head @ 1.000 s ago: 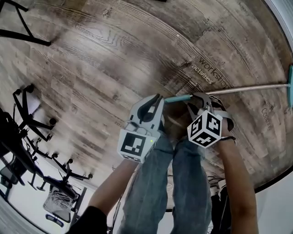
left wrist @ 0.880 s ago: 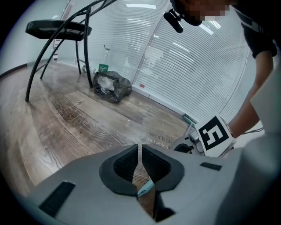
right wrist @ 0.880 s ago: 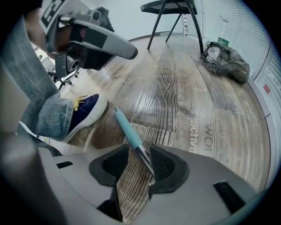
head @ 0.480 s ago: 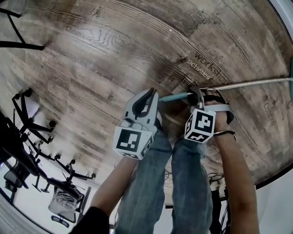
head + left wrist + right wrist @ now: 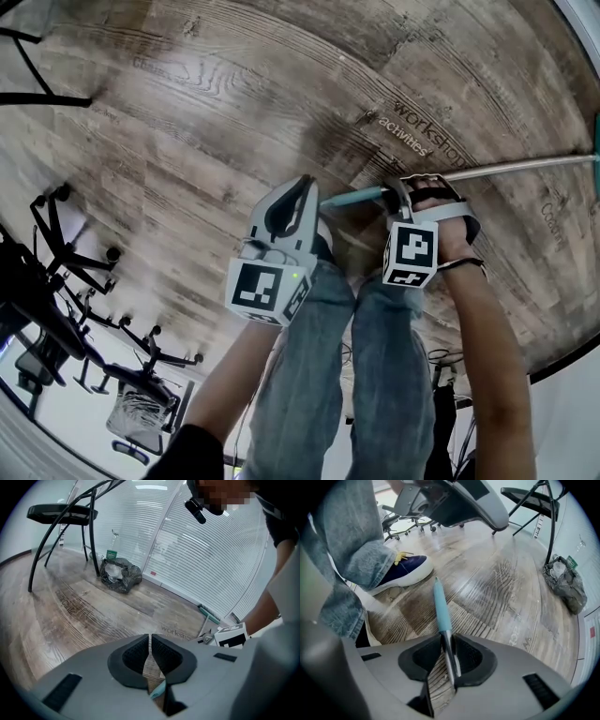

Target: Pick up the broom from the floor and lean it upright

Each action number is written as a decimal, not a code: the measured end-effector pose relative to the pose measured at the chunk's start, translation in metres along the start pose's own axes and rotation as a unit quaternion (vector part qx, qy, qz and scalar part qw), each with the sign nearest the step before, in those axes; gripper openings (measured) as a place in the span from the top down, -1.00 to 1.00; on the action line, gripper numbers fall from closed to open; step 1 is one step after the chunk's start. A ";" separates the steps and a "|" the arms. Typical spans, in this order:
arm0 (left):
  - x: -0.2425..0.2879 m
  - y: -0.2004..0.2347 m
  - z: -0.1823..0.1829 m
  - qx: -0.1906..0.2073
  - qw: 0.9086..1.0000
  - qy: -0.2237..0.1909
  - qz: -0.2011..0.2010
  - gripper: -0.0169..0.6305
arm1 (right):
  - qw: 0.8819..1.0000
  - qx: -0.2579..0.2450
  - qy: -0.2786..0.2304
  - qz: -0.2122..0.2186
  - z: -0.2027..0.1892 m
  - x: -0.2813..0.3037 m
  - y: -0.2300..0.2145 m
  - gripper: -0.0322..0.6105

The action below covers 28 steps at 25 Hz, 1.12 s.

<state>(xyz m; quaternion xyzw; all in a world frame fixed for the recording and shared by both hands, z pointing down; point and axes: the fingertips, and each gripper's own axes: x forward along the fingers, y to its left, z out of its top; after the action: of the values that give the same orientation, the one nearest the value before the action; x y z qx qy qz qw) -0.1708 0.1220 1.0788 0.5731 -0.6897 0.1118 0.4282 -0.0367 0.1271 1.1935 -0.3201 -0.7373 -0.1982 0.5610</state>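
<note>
The broom lies on the wooden floor, its metal handle [image 5: 506, 169] running right to the teal head [image 5: 208, 613]. Its teal grip end [image 5: 441, 606] points toward the person's shoes. My right gripper [image 5: 398, 186] points steeply down over the handle just behind the teal grip. Its jaws have just been closing, and in the right gripper view the right gripper [image 5: 447, 641] has the metal handle [image 5: 450, 660] pinched between both pads. My left gripper [image 5: 305, 183] hovers beside the grip's tip, shut and empty; the left gripper [image 5: 150, 637] shows only floor past its jaws.
The person's jeans-clad legs [image 5: 375, 356] and a blue shoe [image 5: 401, 573] stand close behind the grip end. A black rubbish bag [image 5: 119, 576] sits under a black chair [image 5: 61, 513] by the blinds. Wheeled chair bases [image 5: 84, 309] crowd the lower left.
The right gripper has rolled about its own axis, so its marker cube faces differently, and its jaws have come in onto the handle. The left gripper has barely moved.
</note>
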 end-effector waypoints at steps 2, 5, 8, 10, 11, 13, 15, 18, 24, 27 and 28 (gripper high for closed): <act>-0.003 0.001 0.004 0.000 1.000 -0.002 0.004 0.88 | 1.000 -0.001 -0.003 -0.001 0.002 -0.004 -0.001 0.58; -0.009 0.001 0.010 -0.007 1.000 -0.004 0.009 0.88 | 1.000 0.004 -0.014 -0.005 0.006 -0.015 -0.004 0.58; -0.017 -0.002 0.023 -0.008 1.000 -0.009 0.011 0.88 | 1.000 0.010 -0.025 -0.007 0.013 -0.030 -0.011 0.58; -0.024 -0.004 0.035 -0.008 1.000 -0.012 0.013 0.88 | 0.999 0.015 -0.032 -0.007 0.019 -0.043 -0.016 0.58; -0.027 -0.004 0.042 -0.008 1.000 -0.015 0.015 0.88 | 0.999 0.017 -0.036 -0.008 0.021 -0.049 -0.020 0.59; -0.031 -0.003 0.059 -0.008 1.000 -0.024 0.018 0.88 | 0.999 0.021 -0.042 -0.014 0.027 -0.063 -0.031 0.59; -0.038 -0.004 0.077 -0.009 0.999 -0.032 0.021 0.88 | 0.998 0.021 -0.048 -0.020 0.033 -0.080 -0.041 0.59; -0.053 -0.009 0.104 -0.010 0.999 -0.042 0.023 0.88 | 0.997 0.013 -0.068 -0.026 0.046 -0.109 -0.052 0.60; -0.076 -0.029 0.166 -0.002 0.998 -0.064 0.021 0.88 | 0.995 0.013 -0.083 -0.049 0.057 -0.172 -0.084 0.63; -0.096 -0.039 0.192 -0.002 0.997 -0.072 0.024 0.88 | 0.995 0.018 -0.083 -0.051 0.067 -0.205 -0.091 0.63; -0.102 -0.043 0.199 -0.001 0.997 -0.072 0.022 0.88 | 0.995 0.020 -0.084 -0.052 0.070 -0.215 -0.091 0.63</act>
<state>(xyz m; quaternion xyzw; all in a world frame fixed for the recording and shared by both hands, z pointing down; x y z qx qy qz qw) -0.2272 0.0503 0.8699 0.5635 -0.7315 0.0793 0.3756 -0.1132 0.0533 0.9741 -0.2860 -0.8012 -0.1846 0.4922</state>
